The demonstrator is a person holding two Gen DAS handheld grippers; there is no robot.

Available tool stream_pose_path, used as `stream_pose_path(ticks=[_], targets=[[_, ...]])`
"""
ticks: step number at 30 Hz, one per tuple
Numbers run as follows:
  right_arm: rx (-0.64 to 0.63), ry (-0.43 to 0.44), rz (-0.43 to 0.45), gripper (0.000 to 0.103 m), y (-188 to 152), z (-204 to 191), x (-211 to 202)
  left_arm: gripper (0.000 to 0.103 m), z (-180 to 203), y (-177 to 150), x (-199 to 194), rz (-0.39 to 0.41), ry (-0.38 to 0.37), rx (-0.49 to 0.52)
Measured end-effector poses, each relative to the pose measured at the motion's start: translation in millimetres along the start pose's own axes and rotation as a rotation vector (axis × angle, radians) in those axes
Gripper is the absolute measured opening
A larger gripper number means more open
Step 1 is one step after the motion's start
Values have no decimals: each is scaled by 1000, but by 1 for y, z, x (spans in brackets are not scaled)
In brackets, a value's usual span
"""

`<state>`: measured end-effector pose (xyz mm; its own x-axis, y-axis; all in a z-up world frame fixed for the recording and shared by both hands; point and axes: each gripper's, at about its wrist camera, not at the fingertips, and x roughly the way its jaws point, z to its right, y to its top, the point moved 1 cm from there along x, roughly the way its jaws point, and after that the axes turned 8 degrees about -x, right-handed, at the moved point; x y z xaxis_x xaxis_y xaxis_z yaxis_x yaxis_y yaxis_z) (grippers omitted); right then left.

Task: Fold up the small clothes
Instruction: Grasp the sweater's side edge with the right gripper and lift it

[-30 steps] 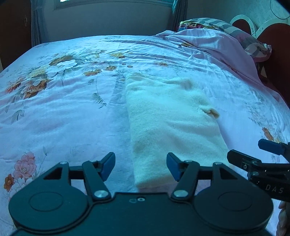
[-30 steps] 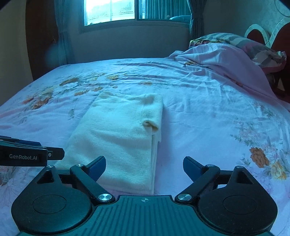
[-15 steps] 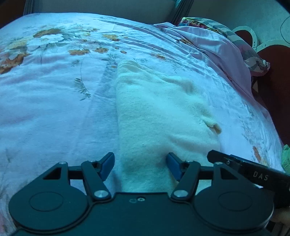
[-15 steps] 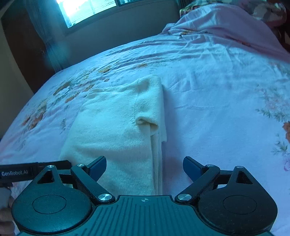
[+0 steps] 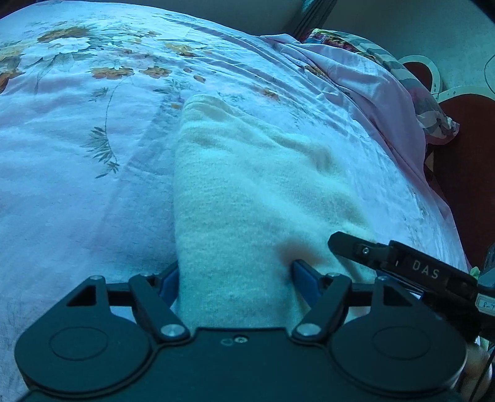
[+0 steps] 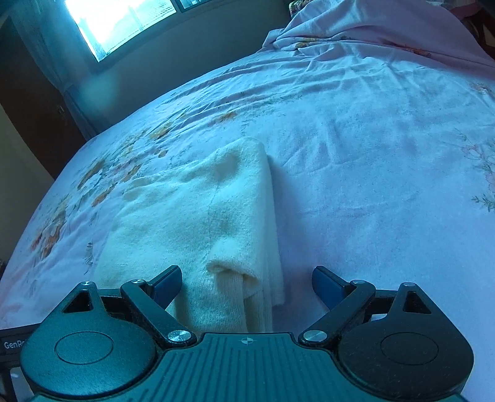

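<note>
A cream knitted garment (image 5: 247,191) lies folded into a long strip on the flowered bedsheet (image 5: 77,148). My left gripper (image 5: 236,281) is low over its near end. Its jaws are opening, with the left edge of the cloth between the blue pads (image 5: 304,278); they do not clamp it. My right gripper (image 6: 246,284) stands wide open over the garment (image 6: 191,216) at its right edge, with a folded sleeve cuff (image 6: 229,269) between its fingers. In the left wrist view, one black finger (image 5: 402,263) of the right gripper rests over the garment's right side.
A rumpled pink quilt (image 5: 355,80) and a patterned pillow (image 5: 411,92) are heaped at the far right by the red headboard (image 5: 464,130). A bright window (image 6: 123,21) and a dark cupboard (image 6: 31,102) lie beyond the bed. A hand (image 5: 476,365) shows at the lower right.
Both grippers have come down and forward onto the garment's near end, which now fills the space between their fingers. The left jaws stand wider. Both views have rolled.
</note>
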<state>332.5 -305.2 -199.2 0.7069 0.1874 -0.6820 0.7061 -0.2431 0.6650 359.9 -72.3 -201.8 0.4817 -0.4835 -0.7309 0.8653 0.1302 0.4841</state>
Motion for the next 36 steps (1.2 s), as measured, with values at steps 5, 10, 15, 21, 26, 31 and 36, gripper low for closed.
stream_pose_path(ticks=[5, 10, 15, 21, 26, 31, 36], targets=[[-10, -17, 2, 87, -1, -2, 9, 72, 1, 1, 5, 8, -1, 13], [16, 42, 5, 47, -1, -1, 6, 64, 2, 0, 3, 19, 0, 24], [46, 57, 2, 49, -1, 3, 7, 52, -2, 2, 0, 18, -19, -11], [51, 37, 8, 51, -1, -1, 14, 54, -1, 3, 7, 6, -13, -28], [33, 21, 25, 35, -3, -10, 10, 41, 9, 2, 1, 23, 16, 20], [-1, 24, 76, 27, -2, -22, -6, 30, 15, 4, -17, 53, 21, 53], [-62, 92, 135, 25, 3, -51, -38, 29, 17, 5, -60, 108, 0, 98]])
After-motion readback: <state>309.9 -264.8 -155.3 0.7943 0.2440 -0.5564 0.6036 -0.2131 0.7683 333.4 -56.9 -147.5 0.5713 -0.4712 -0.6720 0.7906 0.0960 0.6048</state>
